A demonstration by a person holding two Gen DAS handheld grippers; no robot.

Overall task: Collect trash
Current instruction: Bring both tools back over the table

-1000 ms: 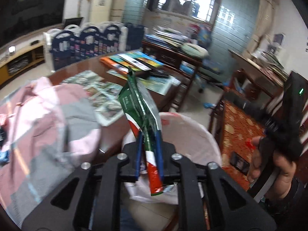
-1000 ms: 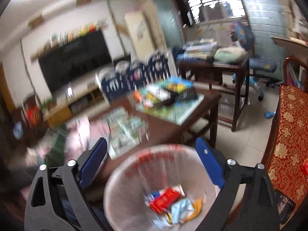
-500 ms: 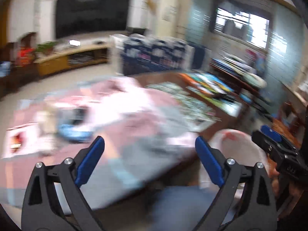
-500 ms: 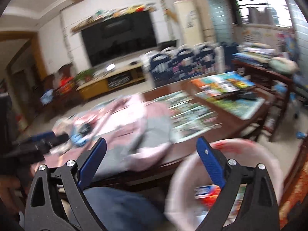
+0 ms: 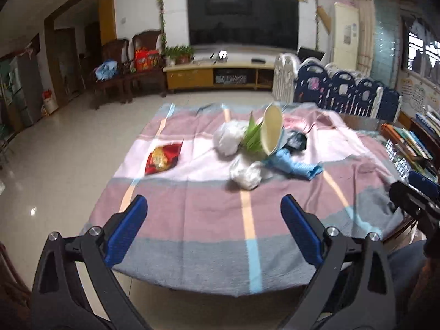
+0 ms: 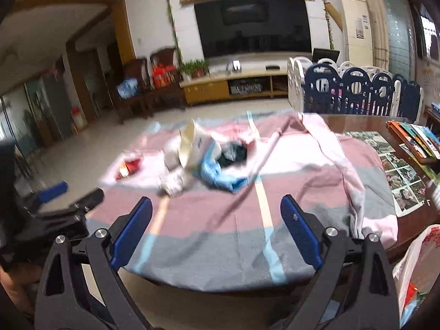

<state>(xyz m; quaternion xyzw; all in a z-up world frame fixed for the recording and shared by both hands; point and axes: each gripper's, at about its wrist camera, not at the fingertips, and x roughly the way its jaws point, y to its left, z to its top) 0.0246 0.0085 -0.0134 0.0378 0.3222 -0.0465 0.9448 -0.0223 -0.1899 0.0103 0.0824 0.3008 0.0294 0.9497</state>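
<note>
A pile of trash lies on the striped cloth (image 5: 209,200): a tipped paper cup (image 5: 271,129), a green wrapper (image 5: 253,137), crumpled white plastic (image 5: 228,137), another white wad (image 5: 246,174), a blue rag (image 5: 294,165) and a dark item (image 5: 297,140). A red snack packet (image 5: 162,158) lies apart to the left. My left gripper (image 5: 214,231) is open and empty at the cloth's near edge. My right gripper (image 6: 216,229) is open and empty, also short of the pile (image 6: 198,154). The white-lined trash bin (image 6: 418,269) shows at the lower right of the right wrist view.
Books and photo sheets (image 6: 404,176) lie on the bare wooden table to the right. A blue and white playpen fence (image 5: 335,90) stands behind the table. A TV cabinet (image 5: 220,75) and wooden chairs (image 5: 129,68) line the far wall.
My left gripper held a green and red wrapper above the bin one second ago; now it is open and empty. Both grippers have swung left from the bin to face the pile.
</note>
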